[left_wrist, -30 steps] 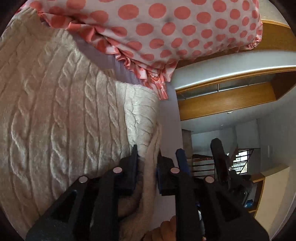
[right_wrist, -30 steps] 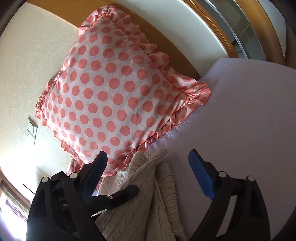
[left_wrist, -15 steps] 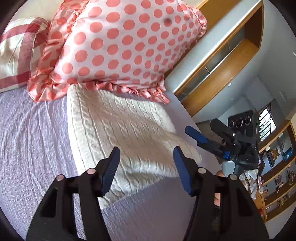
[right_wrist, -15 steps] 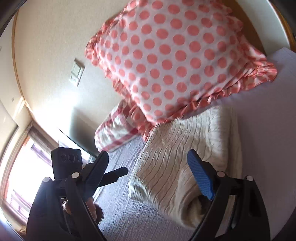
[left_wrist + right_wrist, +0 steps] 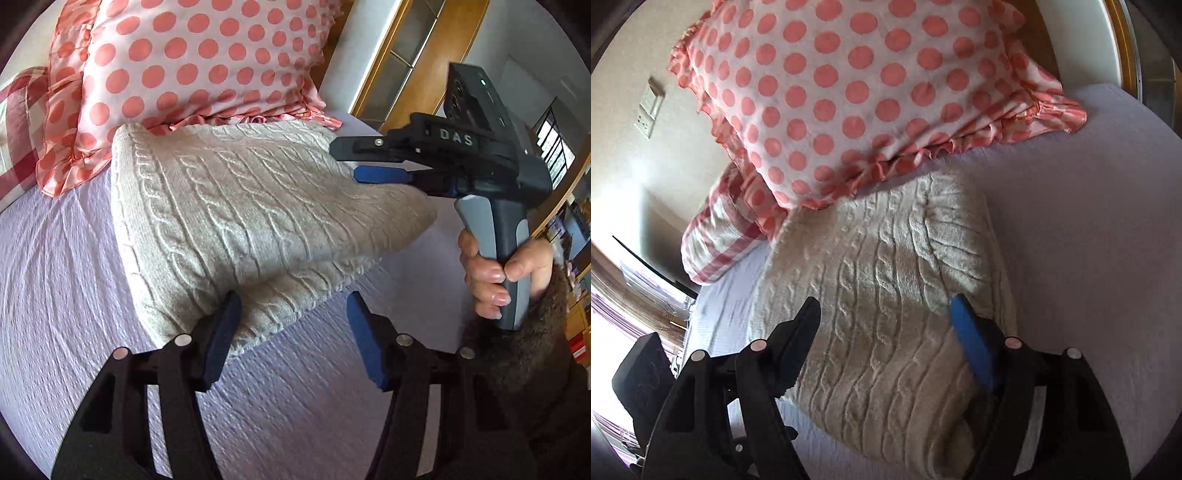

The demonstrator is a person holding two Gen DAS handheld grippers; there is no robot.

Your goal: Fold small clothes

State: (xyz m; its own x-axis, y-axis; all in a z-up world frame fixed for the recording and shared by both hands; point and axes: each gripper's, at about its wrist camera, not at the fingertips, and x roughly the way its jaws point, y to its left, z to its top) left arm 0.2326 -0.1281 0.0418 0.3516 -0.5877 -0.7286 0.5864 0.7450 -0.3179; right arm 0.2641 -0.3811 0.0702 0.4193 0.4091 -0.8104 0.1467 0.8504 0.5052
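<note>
**Folded sweater on the bed, both grippers spread wide**

Cream cable-knit sweater [image 5: 236, 221] folded, lying on the lilac bedsheet [image 5: 66, 280], far edge tucked against the polka-dot pillow [image 5: 192, 59] at 12 o'clock. Left gripper [image 5: 291, 332] at 6 o'clock, wide apart, gripping nothing, left finger touching the near fold. Right gripper [image 5: 886, 332] wide too, empty, over the knit. Checked pillow [image 5: 716, 251] at 9 o'clock.

Bare lilac sheet [image 5: 74, 280] lies free at my left and near side. The folded sweater [image 5: 236, 206] fills the middle, its far edge touching the polka-dot pillow [image 5: 192, 62], blocking that side.
</note>
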